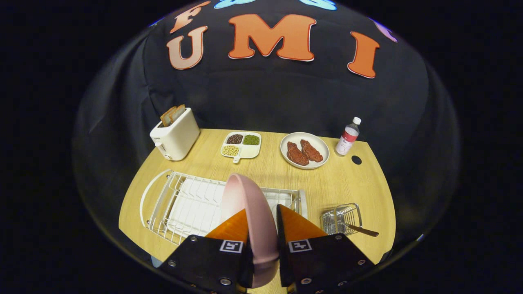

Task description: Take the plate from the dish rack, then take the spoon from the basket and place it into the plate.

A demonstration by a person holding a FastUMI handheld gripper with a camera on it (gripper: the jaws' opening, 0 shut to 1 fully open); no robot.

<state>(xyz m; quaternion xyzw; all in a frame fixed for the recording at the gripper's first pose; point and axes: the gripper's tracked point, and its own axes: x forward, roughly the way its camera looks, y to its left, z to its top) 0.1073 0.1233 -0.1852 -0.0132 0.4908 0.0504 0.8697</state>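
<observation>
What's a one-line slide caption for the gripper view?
Gripper shut on upright pink round plate above white wire dish rack; spoon waits in wire basket.

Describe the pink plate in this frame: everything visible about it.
The pink plate is round, smooth and matte, plastic or glazed by its look, with a raised rim. It stands on edge, tilted slightly, clamped between the gripper's two fingers, which press on either face. Behind and beneath it sits the white wire dish rack; whether its lower edge touches the rack cannot be told.
</observation>
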